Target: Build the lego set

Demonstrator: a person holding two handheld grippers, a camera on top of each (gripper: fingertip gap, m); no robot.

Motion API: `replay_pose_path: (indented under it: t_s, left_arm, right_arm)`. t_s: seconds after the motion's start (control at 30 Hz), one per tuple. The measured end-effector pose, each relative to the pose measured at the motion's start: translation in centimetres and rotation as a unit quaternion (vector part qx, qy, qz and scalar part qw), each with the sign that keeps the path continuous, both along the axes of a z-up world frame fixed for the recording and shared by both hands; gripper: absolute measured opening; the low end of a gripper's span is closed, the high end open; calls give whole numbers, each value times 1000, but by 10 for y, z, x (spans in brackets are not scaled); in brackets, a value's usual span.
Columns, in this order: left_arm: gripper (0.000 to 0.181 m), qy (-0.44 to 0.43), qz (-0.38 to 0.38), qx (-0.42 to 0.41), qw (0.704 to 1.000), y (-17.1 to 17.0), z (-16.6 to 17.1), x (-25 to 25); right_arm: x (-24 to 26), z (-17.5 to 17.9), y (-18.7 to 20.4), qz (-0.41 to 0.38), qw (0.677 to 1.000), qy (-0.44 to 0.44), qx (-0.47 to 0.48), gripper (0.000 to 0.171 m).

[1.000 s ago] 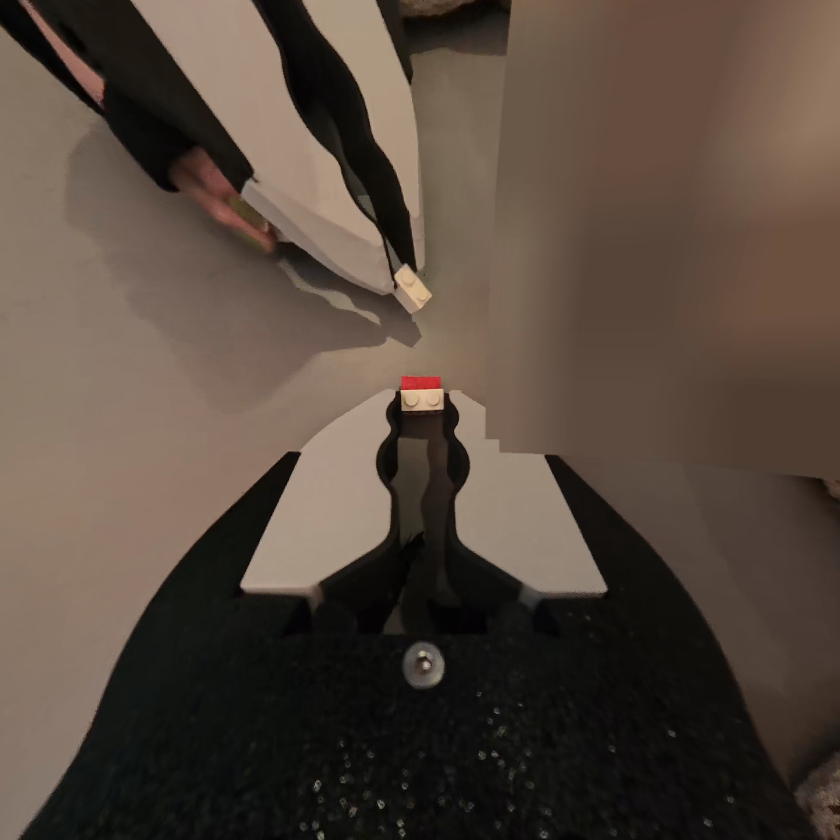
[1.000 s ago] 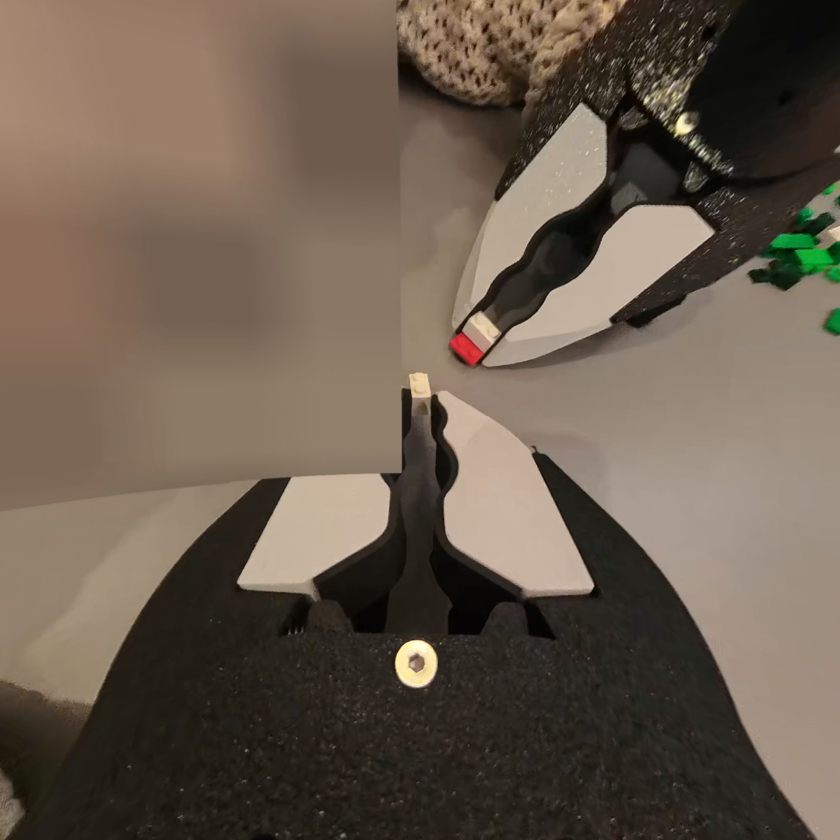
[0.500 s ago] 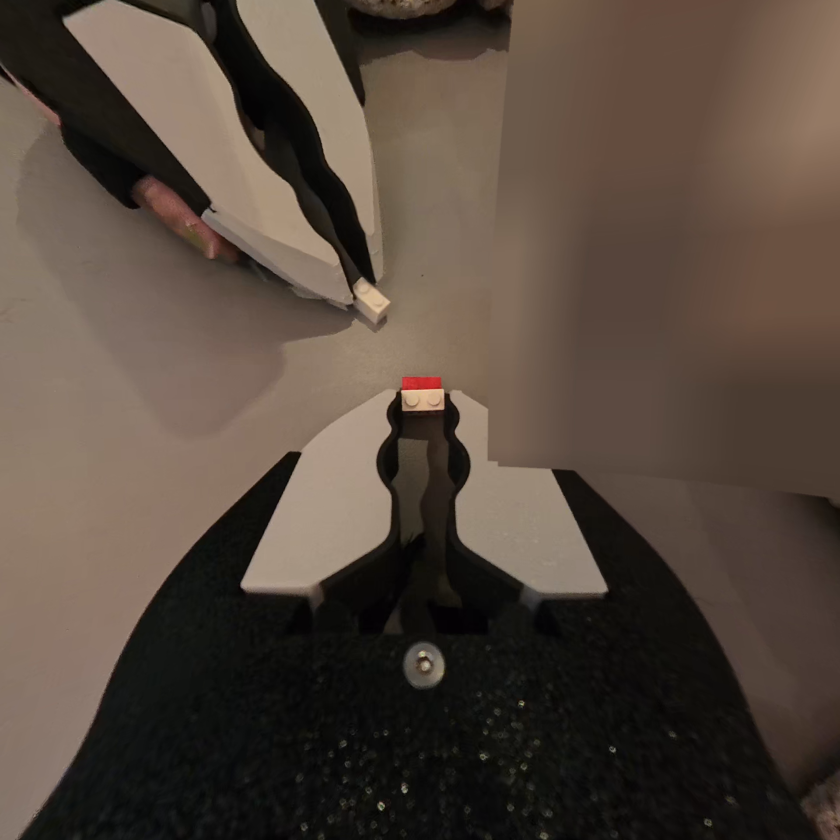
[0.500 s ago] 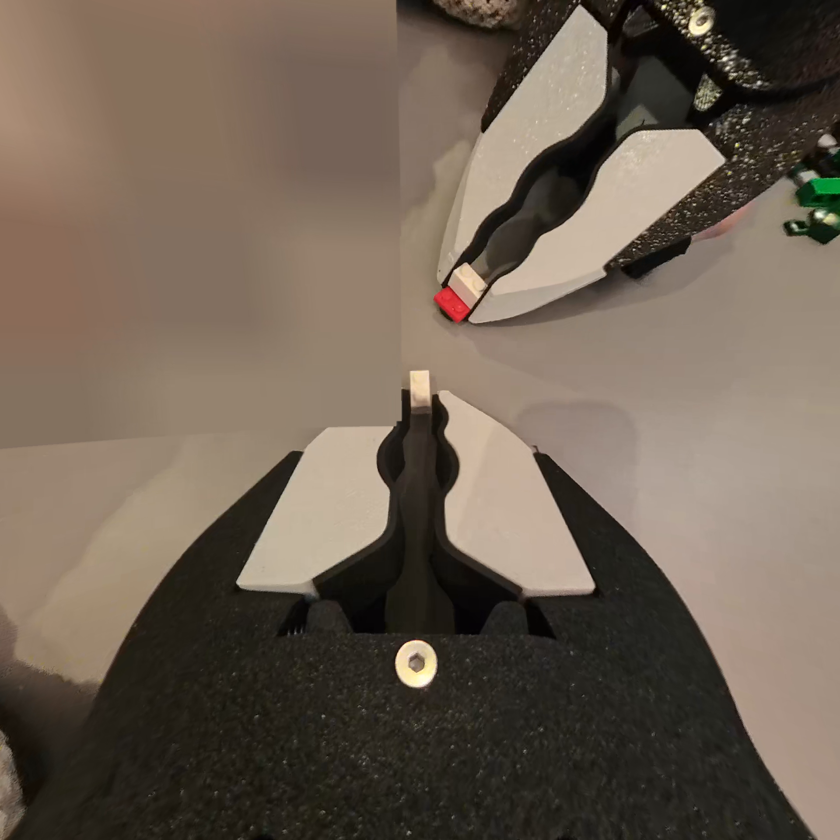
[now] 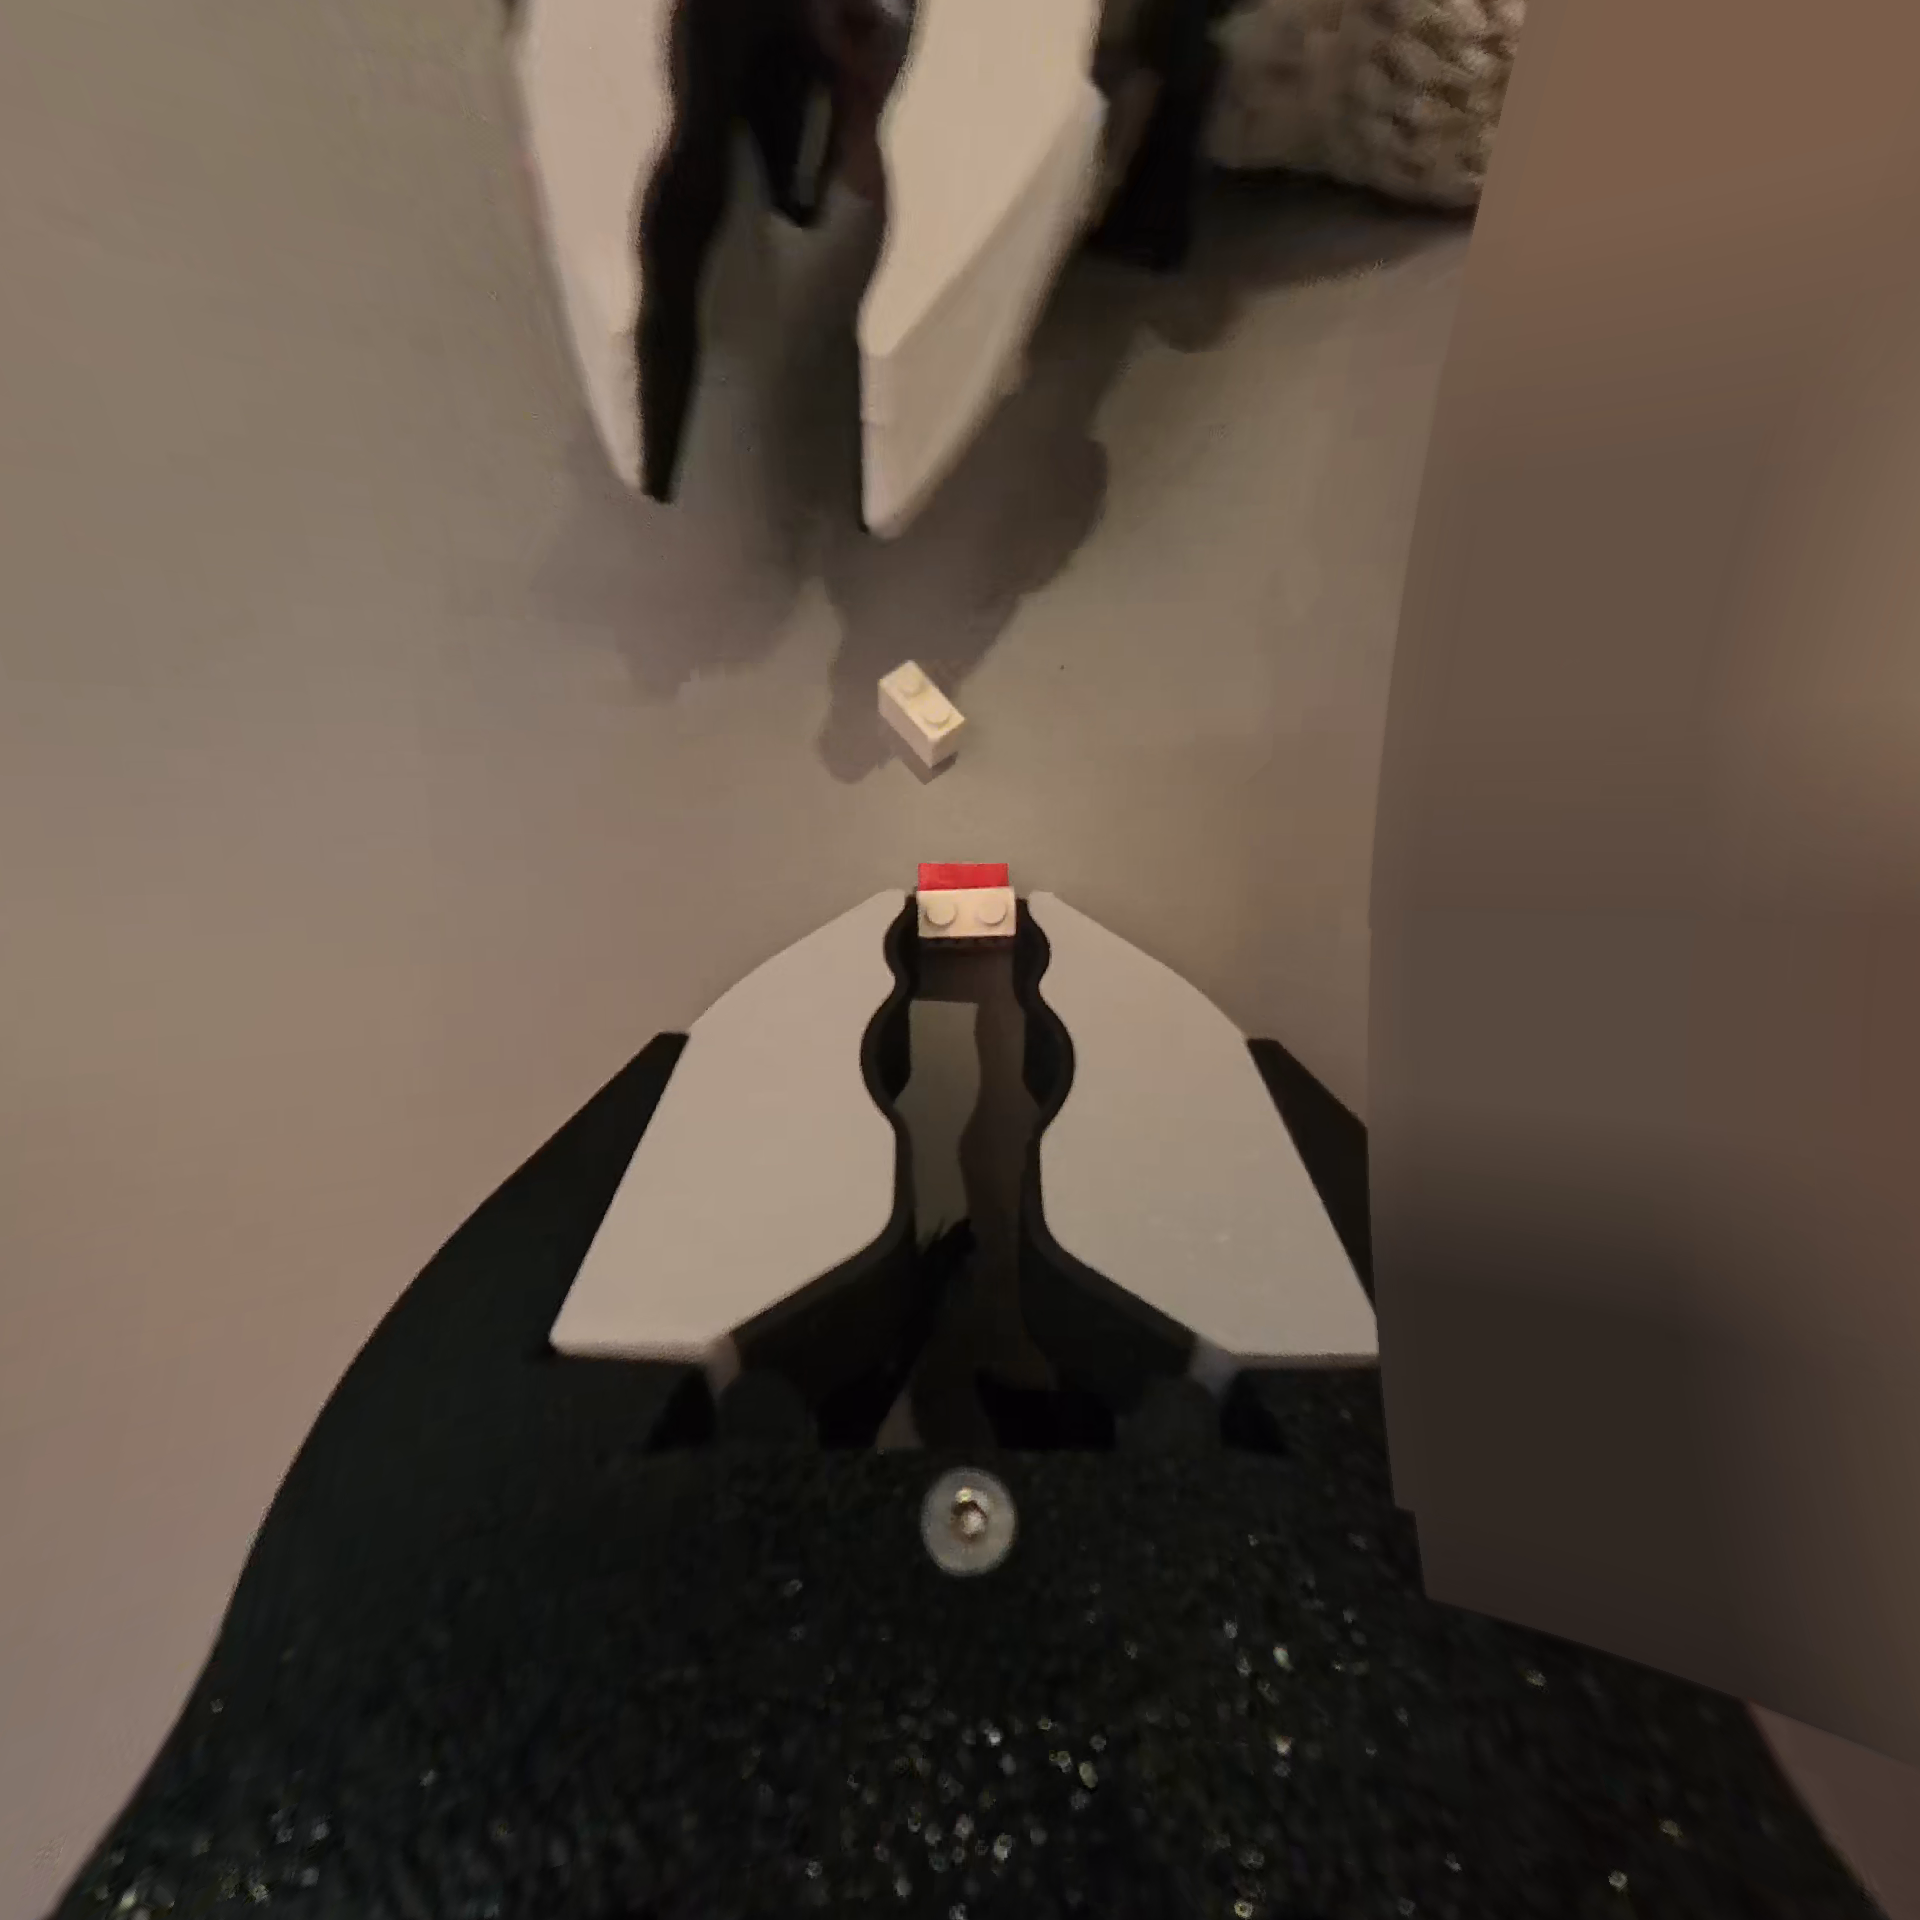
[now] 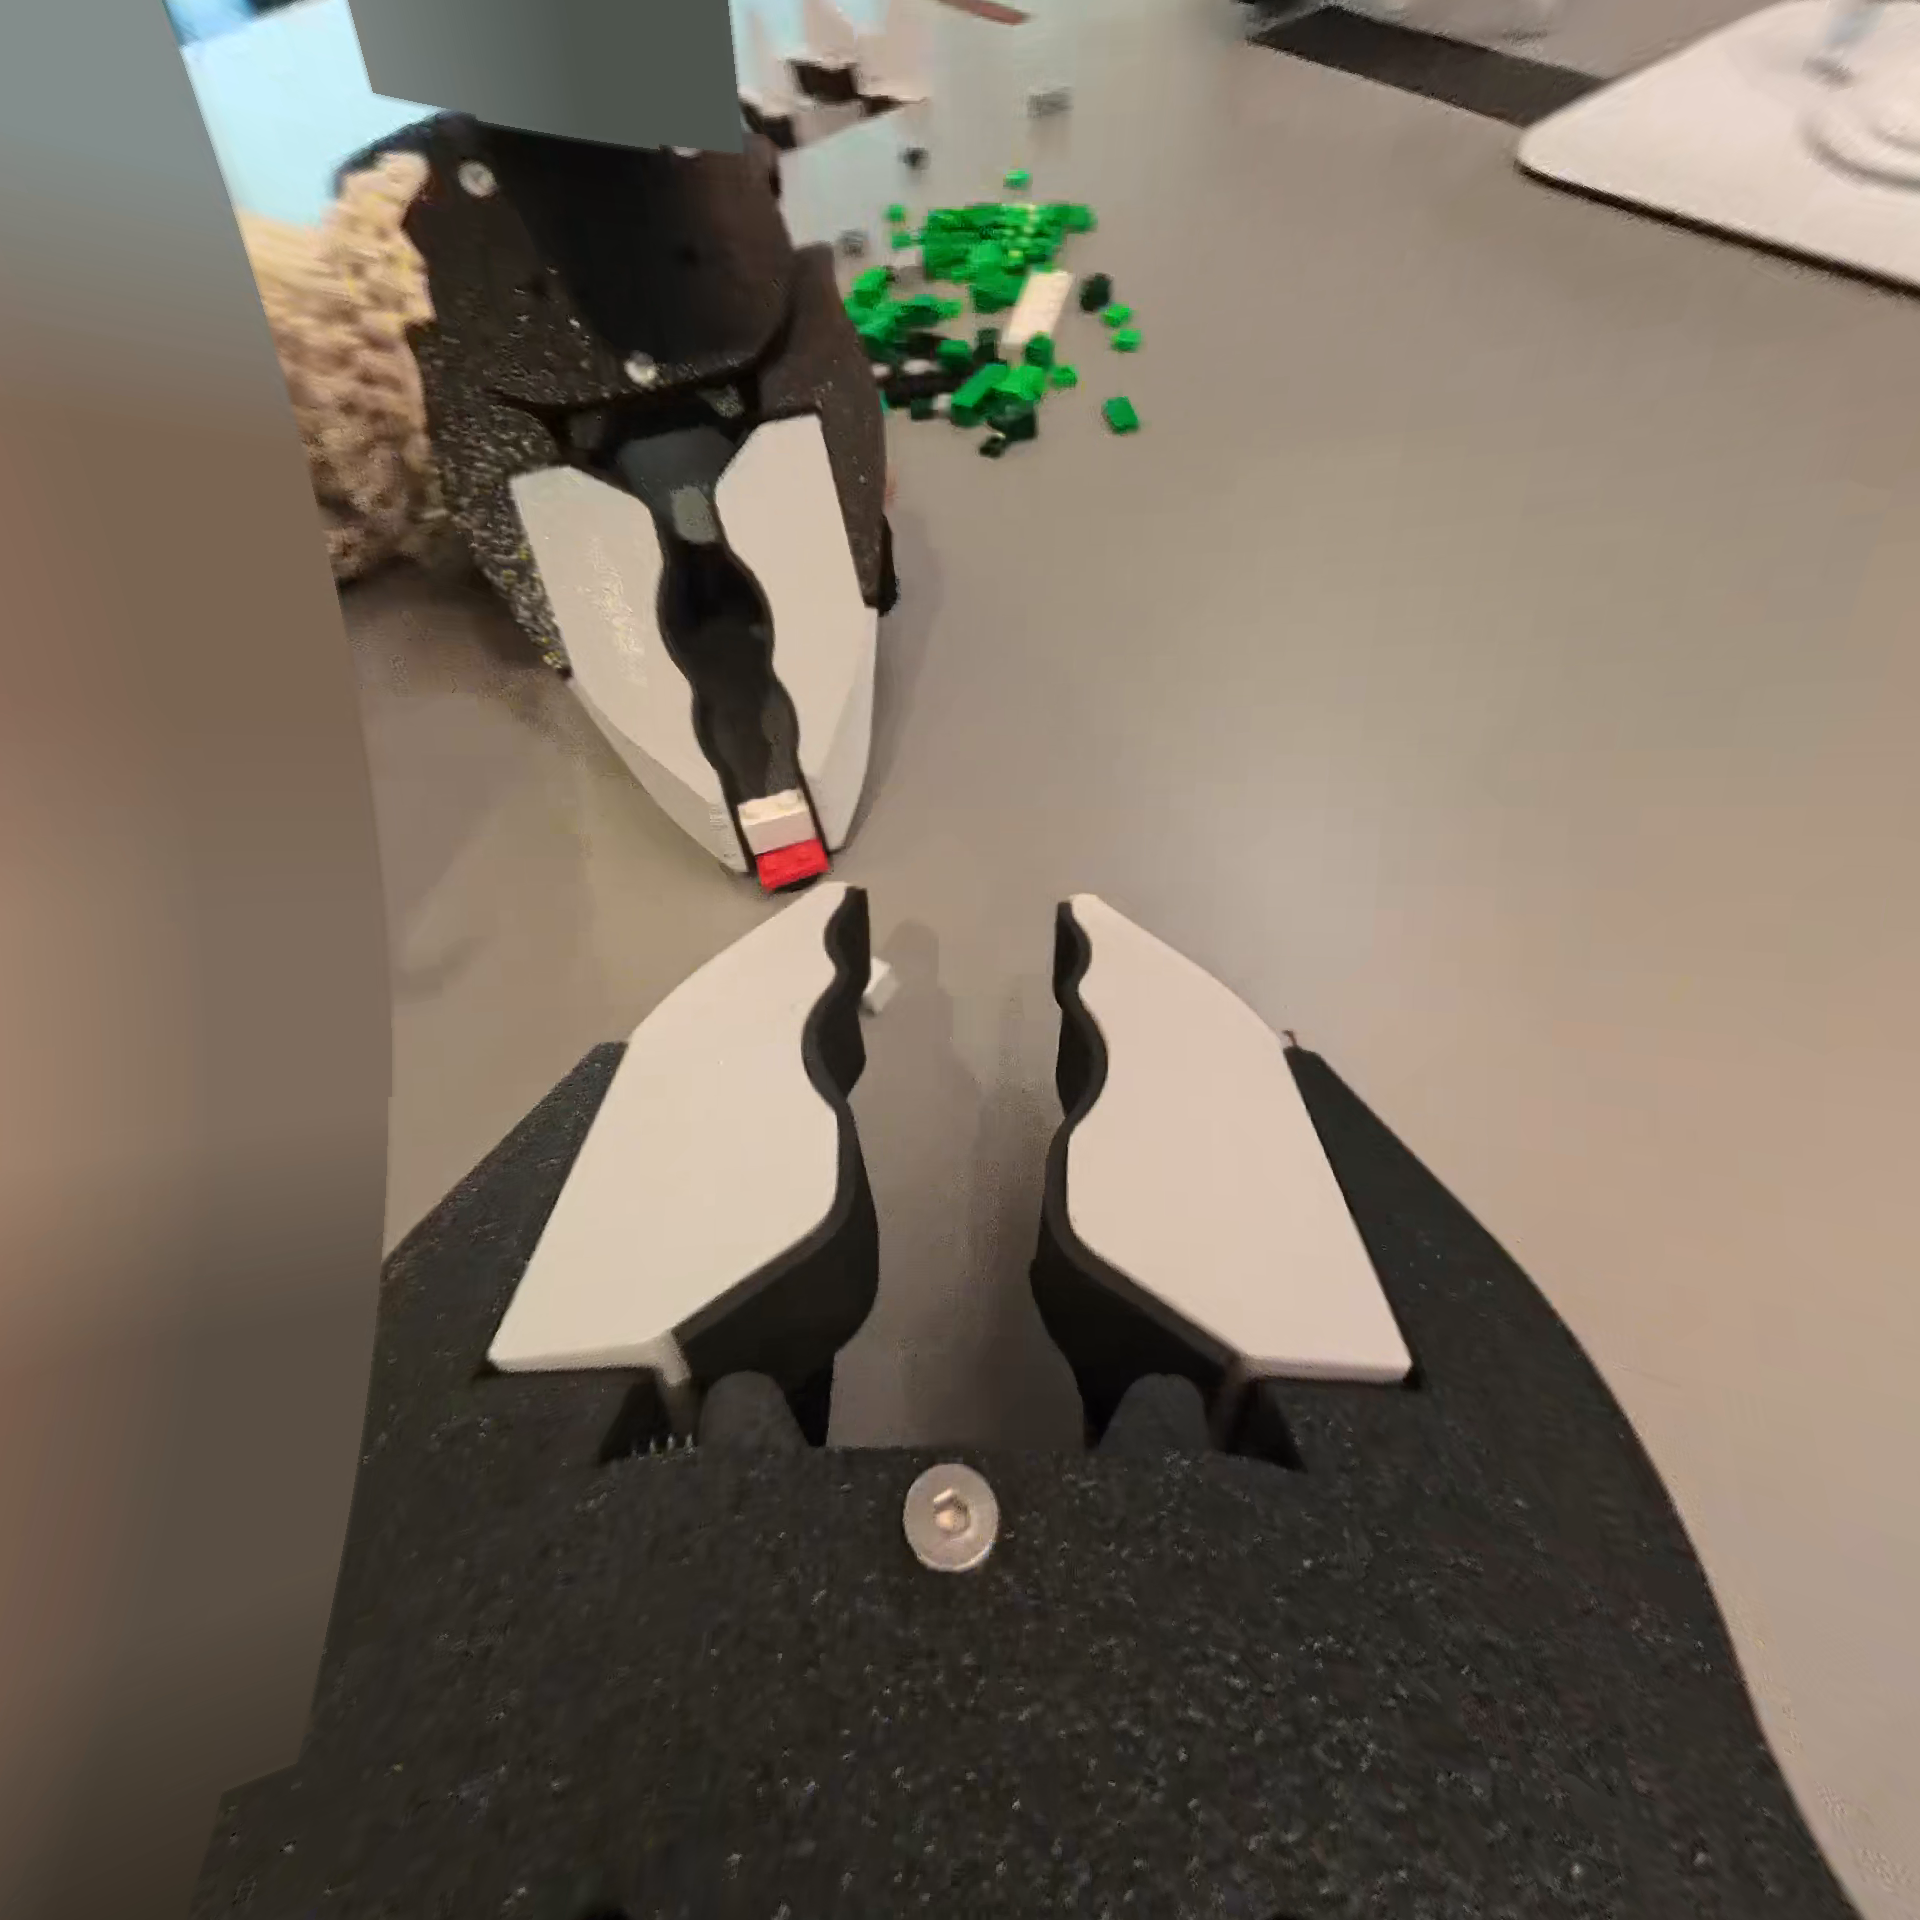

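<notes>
Your left gripper [image 5: 966, 914] has its fingers [image 5: 790, 1132] clenched on a small two-piece stack: a white two-stud brick [image 5: 966, 914] pinched right at the tips, with a red piece [image 5: 963, 876] joined to its far side and sticking out past the tips. In the right wrist view the same stack shows at the left gripper's tips, the white brick [image 6: 779, 824] between the fingers and the red piece [image 6: 792, 864] at the very end, close above the grey bench [image 6: 1455, 727].

Your right gripper [image 6: 956, 914] has its fingers [image 6: 717, 1132] spread wide and grasping nothing. A loose white brick [image 5: 922, 719] lies on the bench just ahead of the left gripper's tips, between the two grippers, studs up and turned at an angle. From the right wrist view only a corner of that loose brick [image 6: 881, 982] shows, just inside your left-hand finger, in the gap. The right gripper's tips sit just beside the red end of the held stack, apart from it.

Farther out, behind and to the right of the left gripper in the right wrist view, a heap of green pieces [image 6: 987, 312] is scattered on the bench, with a long white plate [image 6: 1039, 304] among them. A knitted beige sleeve [image 6: 353, 416] shows behind the left gripper. A pale flat board [image 6: 1714, 156] lies at the far right corner.
</notes>
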State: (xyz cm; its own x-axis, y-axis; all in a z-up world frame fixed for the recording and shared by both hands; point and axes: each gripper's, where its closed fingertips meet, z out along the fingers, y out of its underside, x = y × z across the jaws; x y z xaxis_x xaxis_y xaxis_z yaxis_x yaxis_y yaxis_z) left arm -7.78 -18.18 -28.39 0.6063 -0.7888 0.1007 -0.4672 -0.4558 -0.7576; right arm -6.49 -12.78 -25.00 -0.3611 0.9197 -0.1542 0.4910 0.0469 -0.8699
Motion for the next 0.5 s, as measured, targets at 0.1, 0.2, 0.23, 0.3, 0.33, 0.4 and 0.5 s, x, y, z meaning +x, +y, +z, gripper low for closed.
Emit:
replay_pose_path:
  t_s: [0.1, 0.2, 0.23, 0.3, 0.33, 0.4, 0.5]
  left_arm:
    - [17, 7, 20, 8, 1000, 2, 0, 3]
    - [28, 14, 17, 15, 1000, 1, 0, 4]
    - [43, 16, 14, 18, 1000, -1, 0, 5]
    - [48, 29, 15, 30, 999, -2, -1, 4]
    - [47, 36, 14, 38, 999, -2, -1, 4]
    - [46, 41, 11, 48, 998, -2, -1, 4]
    - [39, 37, 15, 39, 998, 0, -1, 2]
  right_arm:
    - [9, -7, -14, -61, 997, -12, 44, 29]
    - [13, -20, -27, -81, 993, -53, 64, 28]
    - [14, -25, -30, -86, 992, -72, 65, 28]
    - [13, -29, -30, -103, 988, -86, 77, 29]
    - [12, -30, -28, -114, 986, -90, 80, 28]
    - [11, -30, -27, -126, 984, -92, 84, 28]
    - [9, -32, -27, -128, 982, -97, 100, 27]
